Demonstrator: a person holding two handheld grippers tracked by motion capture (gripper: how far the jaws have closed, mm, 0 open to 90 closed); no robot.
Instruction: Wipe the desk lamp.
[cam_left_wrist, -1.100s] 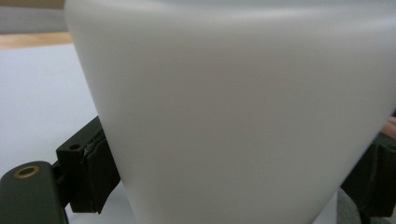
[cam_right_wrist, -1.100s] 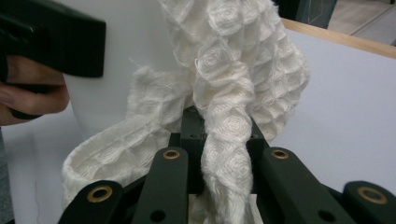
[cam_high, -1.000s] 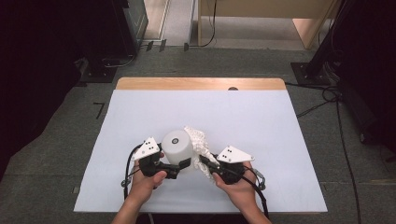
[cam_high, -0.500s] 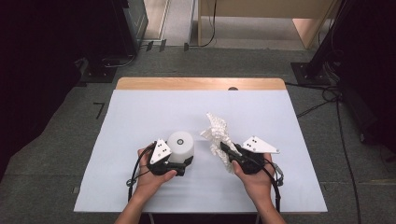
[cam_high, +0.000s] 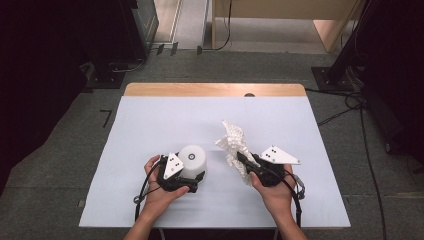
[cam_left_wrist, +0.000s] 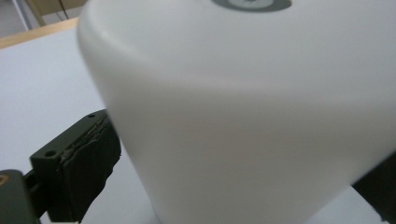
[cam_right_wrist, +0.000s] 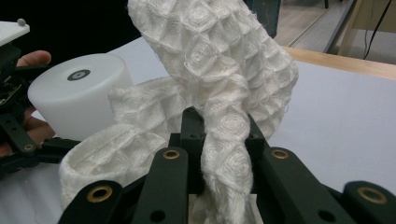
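Cloth (cam_high: 234, 145) sits clamped in our right gripper (cam_high: 242, 159), raised beside the white cylinder (cam_high: 193, 159). Our left gripper (cam_high: 196, 177) clamps that cylinder, upright on the table (cam_high: 165, 120). We judge the wiping step under way; next, we bring cloth against cylinder, steadying it.

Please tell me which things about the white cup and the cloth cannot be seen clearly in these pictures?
- White cup, left gripper view: its base is cut off by the lower edge.
- Left gripper, high view: the cup hides whether the pads press on it.
- Waffle cloth, right gripper view: its top passes the upper edge.
- Right gripper: the cloth covers its pads.
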